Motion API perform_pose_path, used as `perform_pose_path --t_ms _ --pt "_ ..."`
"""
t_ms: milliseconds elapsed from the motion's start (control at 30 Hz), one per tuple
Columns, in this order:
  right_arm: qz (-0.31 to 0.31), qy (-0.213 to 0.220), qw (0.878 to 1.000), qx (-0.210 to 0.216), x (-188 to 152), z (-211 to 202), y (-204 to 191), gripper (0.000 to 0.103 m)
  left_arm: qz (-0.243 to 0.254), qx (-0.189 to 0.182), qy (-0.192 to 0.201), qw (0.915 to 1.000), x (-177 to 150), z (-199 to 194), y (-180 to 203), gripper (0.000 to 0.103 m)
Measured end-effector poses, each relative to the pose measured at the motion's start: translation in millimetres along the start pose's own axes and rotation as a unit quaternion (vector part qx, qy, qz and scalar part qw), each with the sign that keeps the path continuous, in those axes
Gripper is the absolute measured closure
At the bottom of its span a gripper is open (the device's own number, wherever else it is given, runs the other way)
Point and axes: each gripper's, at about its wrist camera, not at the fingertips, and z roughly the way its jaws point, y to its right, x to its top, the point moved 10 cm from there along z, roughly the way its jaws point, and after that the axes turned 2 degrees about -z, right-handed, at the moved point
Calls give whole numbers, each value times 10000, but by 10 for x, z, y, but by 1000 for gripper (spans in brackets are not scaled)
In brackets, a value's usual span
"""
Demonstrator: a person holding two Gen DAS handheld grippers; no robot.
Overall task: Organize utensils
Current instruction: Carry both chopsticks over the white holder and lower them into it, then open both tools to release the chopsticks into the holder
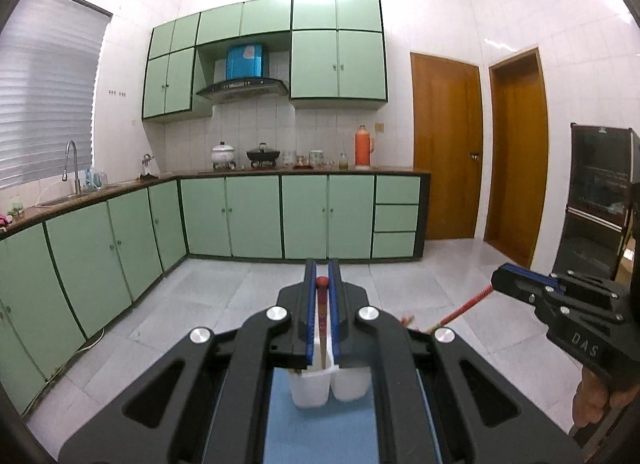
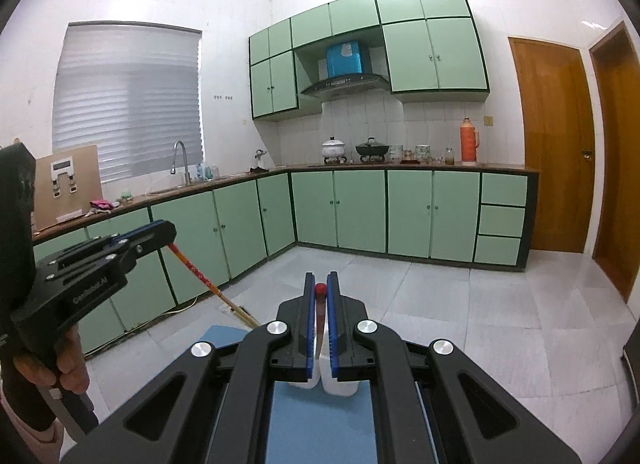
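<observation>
My left gripper point(image 1: 322, 276) is shut on a red-tipped chopstick point(image 1: 322, 304) that stands upright with its lower end in a white two-cup holder point(image 1: 320, 388) on a blue mat point(image 1: 316, 432). My right gripper point(image 2: 320, 288) is shut on a second red-tipped chopstick point(image 2: 320, 312) over the same white holder point(image 2: 340, 384). Each gripper shows in the other's view: the right one point(image 1: 500, 276) with its red chopstick point(image 1: 468, 304), the left one point(image 2: 168, 232) with its chopstick point(image 2: 200, 276).
Green floor cabinets point(image 1: 280, 219) run along the far wall and left side, with a sink and tap point(image 1: 72, 171), pots point(image 1: 262, 155) and an orange flask point(image 1: 362, 145) on the counter. Wooden doors point(image 1: 448, 147) stand at right, a dark cabinet point(image 1: 596, 199) at far right.
</observation>
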Motion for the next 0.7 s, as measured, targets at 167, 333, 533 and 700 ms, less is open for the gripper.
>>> perform_pose_path --t_ms 167,333,533,700 --pt "-61 -30 9999 -106 124 229 67 97 -39 -15 -109 9999 18 312 19 98" --pt "-129 -282 9994 -179 83 572 124 97 -78 3 -414 9991 -148 704 -22 98" --pt "-168 -649 9976 -186 -147 935 140 97 -150 53 -787 9968 -414 1086 -157 98" --pt "-87 -886 9959 -135 -363 1091 147 97 -252 44 -1054 9941 -658 1264 -259 98"
